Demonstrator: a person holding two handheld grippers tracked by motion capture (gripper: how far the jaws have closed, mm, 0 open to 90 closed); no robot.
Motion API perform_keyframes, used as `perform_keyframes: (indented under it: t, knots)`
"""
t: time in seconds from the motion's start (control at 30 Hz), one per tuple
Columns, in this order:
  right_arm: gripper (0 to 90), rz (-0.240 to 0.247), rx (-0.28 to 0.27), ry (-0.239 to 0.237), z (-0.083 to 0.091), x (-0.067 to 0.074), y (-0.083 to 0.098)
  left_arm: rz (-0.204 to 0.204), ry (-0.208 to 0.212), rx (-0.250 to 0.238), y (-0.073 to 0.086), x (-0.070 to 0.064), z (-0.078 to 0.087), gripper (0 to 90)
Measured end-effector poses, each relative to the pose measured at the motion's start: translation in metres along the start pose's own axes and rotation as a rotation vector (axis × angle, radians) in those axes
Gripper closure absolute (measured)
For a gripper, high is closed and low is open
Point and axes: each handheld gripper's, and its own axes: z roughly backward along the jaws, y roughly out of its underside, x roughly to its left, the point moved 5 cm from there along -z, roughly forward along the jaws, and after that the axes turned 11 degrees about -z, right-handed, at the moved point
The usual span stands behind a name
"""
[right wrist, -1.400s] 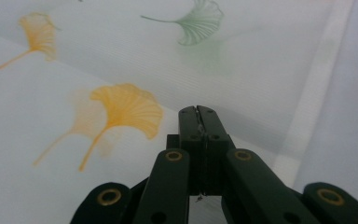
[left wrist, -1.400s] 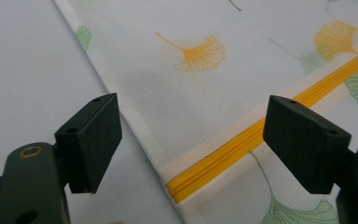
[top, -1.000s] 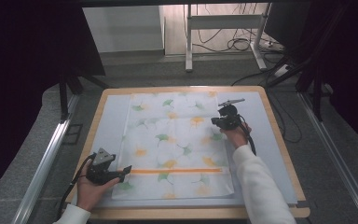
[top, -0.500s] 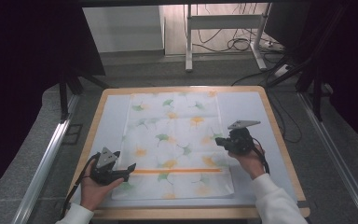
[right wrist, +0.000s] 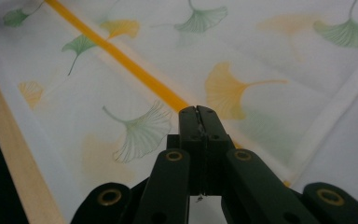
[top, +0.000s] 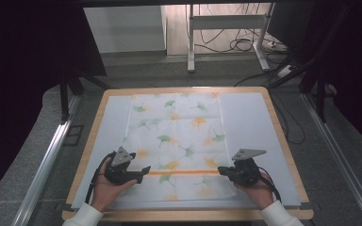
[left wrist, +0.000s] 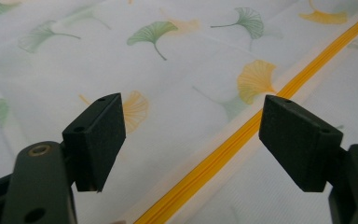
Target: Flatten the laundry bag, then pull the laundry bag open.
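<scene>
High view: wood-edged table (top: 283,141) on grey floor (top: 136,66), ginkgo-print cloth (top: 179,136) spread flat at centre, left gripper (top: 143,170) and right gripper (top: 221,171) at its near edges; left gripper view: jaws released above cloth (left wrist: 177,93); right gripper view: jaws clenched, nothing between, over cloth (right wrist: 242,56).

I can make out no writing, label, brand, number or sign anywhere from my seat. The cloth (top: 176,141) carries only printed ginkgo leaves in green and orange and one plain orange stripe (top: 184,172), no lettering. The grey plates on top of the grippers look blank, and the black jaws in both gripper views bear no marking I can read. The table's wooden rim (top: 283,141) is bare as well.
</scene>
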Motion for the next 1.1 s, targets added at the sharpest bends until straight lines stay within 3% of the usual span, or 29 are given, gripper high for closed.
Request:
perform_keyframes:
  t: [0.07,0.17,0.37,0.53,1.1]
  knots:
    - [89.4,0.000,0.012,-0.006,0.000,0.004,0.007,0.021,-0.033,0.009,-0.003,0.003,-0.002,20.5]
    - [89.4,-0.004,0.029,-0.009,0.000,0.007,0.018,0.031,-0.026,-0.011,-0.007,0.004,-0.003,22.6]
    - [89.4,-0.016,0.041,-0.001,0.000,0.006,0.025,0.029,0.045,-0.020,-0.015,-0.001,-0.013,22.7]
    - [89.4,-0.014,0.051,-0.008,0.000,0.009,0.030,0.031,0.072,-0.025,-0.024,-0.005,-0.017,25.7]
    - [89.4,-0.005,0.051,0.007,0.008,0.007,0.039,-0.107,0.118,-0.022,-0.067,-0.044,-0.046,30.2]
